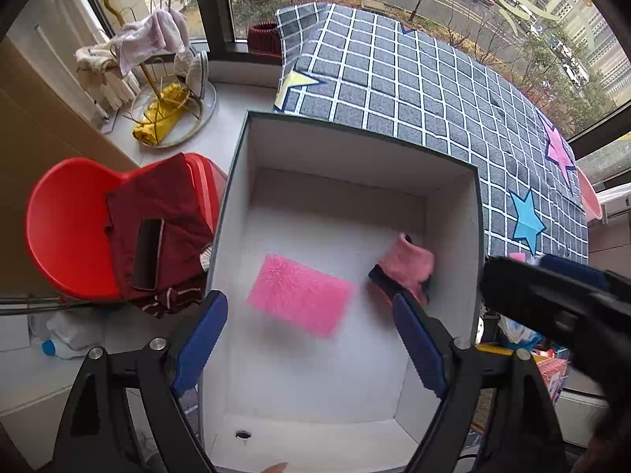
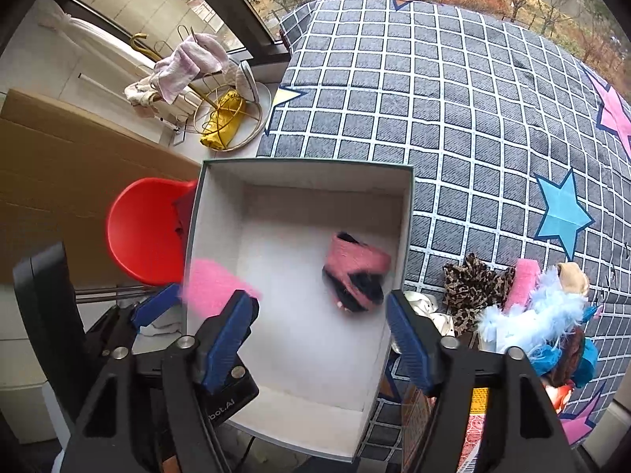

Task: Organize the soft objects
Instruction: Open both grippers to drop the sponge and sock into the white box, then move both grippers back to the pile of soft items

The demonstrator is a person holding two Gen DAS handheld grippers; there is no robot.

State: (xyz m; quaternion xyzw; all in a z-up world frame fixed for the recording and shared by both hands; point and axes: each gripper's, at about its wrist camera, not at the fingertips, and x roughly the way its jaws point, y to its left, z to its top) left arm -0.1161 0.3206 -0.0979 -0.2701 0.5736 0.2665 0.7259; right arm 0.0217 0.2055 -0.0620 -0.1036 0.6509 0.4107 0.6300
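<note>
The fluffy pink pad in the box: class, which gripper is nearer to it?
Left. The left gripper hangs open right above the pink pad in the box. The right gripper is open further right, by the pink sock.

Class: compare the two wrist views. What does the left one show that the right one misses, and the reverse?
Only the left wrist view: a dark red cloth draped on the red chair. Only the right: a pile of soft things on the checked blanket. Both: the white box holding a pink fuzzy pad and a pink-and-black sock.
</note>
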